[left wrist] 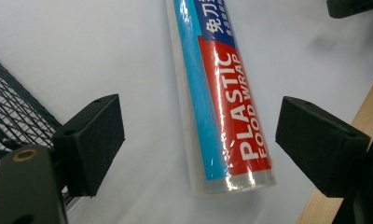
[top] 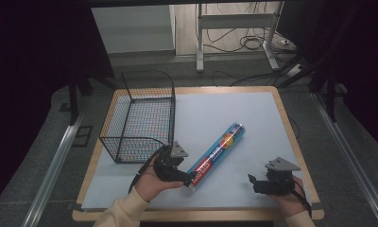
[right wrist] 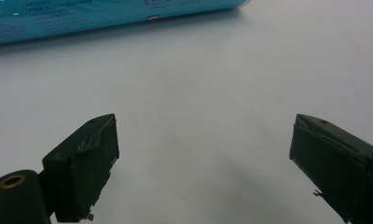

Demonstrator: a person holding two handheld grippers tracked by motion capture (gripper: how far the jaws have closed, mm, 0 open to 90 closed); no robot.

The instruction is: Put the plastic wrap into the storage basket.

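From above, the wire basket (top: 141,116) stands at about ten o'clock on the pale mat (top: 253,113), and I can see nothing inside it but mesh and the mat through it. The roll of plastic wrap (top: 219,152) lies flat near the middle of the mat, slanting from seven o'clock up to one o'clock, just beside the basket's near corner but apart from it. It is a long tube, blue along most of its length with a red band toward my end. My left gripper (top: 188,181) sits at that near end, at about six o'clock, its jaws spread to either side of the roll's tip. My right gripper (top: 252,183) rests at five o'clock, well apart from the roll, over bare mat.

My left gripper view (left wrist: 198,135) adds what the high view cannot give: white lettering reading PLASTIC FOOD WRAP on the red band, a clear glossy sleeve around the roll (left wrist: 224,98), and space between each pad and the tube, so I am not gripping it. The basket's mesh (left wrist: 17,112) shows at nine o'clock.

In my right gripper view (right wrist: 203,158), the jaws stand wide apart on nothing, and the roll's blue side (right wrist: 105,14) crosses at twelve o'clock.
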